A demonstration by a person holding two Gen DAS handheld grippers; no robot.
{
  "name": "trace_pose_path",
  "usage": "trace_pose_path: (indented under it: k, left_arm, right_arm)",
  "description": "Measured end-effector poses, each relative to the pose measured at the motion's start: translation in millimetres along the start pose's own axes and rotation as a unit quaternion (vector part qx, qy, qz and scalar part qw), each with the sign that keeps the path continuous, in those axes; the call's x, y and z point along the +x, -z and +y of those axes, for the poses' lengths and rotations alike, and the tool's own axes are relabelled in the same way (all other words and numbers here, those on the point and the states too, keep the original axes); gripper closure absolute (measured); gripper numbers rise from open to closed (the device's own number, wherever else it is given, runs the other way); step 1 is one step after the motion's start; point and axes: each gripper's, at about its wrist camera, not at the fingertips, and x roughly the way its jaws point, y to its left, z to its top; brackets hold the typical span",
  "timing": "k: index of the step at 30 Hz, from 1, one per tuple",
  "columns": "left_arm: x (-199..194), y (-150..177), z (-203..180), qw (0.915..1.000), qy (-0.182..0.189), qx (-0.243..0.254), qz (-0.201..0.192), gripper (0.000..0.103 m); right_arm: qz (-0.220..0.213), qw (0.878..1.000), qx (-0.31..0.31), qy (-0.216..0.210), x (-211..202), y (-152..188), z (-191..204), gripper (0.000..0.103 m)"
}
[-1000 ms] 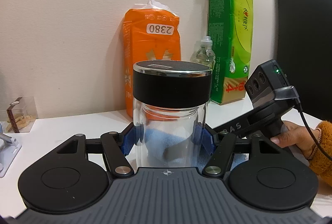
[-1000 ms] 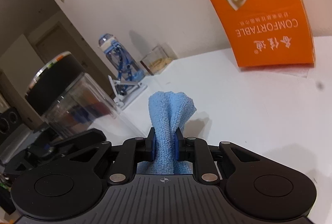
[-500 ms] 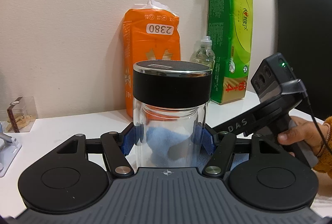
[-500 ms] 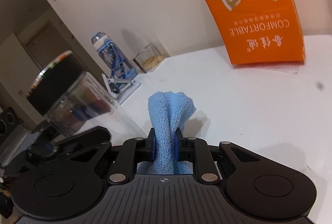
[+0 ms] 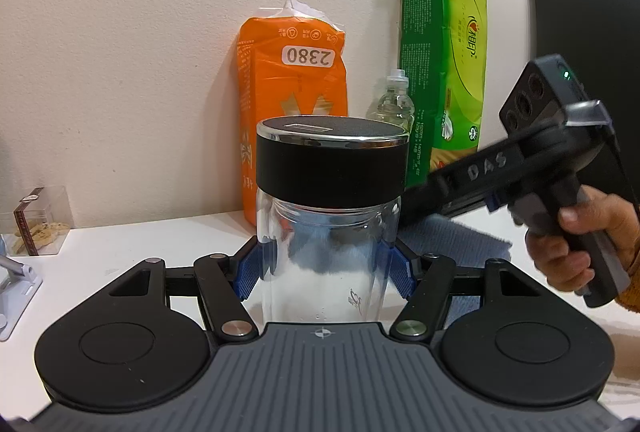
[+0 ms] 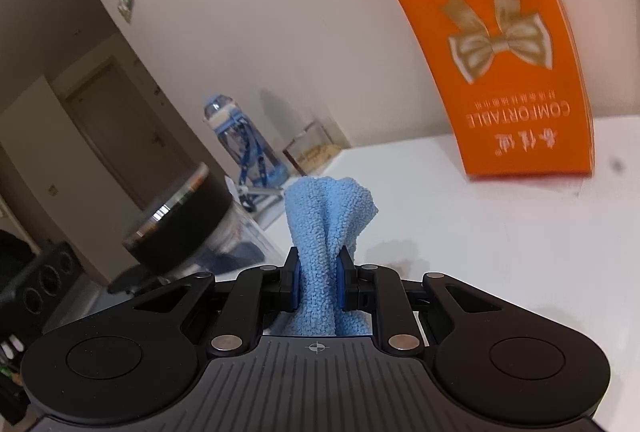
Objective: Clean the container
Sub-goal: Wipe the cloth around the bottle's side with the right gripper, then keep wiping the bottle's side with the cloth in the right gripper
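A clear glass jar with a black lid stands upright between the blue pads of my left gripper, which is shut on it. The jar also shows at the left of the right wrist view. My right gripper is shut on a bunched light blue cloth. In the left wrist view the right gripper's body hangs raised behind and right of the jar, with the cloth trailing below it onto the white table.
An orange tissue pack and a tall green pack stand against the wall, a small plastic bottle between them. A clear box of snacks and a blue bottle stand at the left.
The right gripper has risen and tilted with the cloth, drawing up behind the jar's right side. The left gripper and jar have stayed still.
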Motion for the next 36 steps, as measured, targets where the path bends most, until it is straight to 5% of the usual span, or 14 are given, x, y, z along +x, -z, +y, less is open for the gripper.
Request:
trace_pose_path:
  k: [13,36]
  left_arm:
    - [0.1,-0.7,-3.4,1.0000,-0.005,0.002,-0.001,0.025]
    - [1.1,1.1,-8.2,1.0000,0.005,0.004,-0.003,0.025]
  right_arm:
    - [-0.045,0.998,0.003,-0.037,-12.9,-18.4,10.3,0.088]
    - [-0.019,0.999,0.033,-0.028,4.6,1.9,-12.2,0.087]
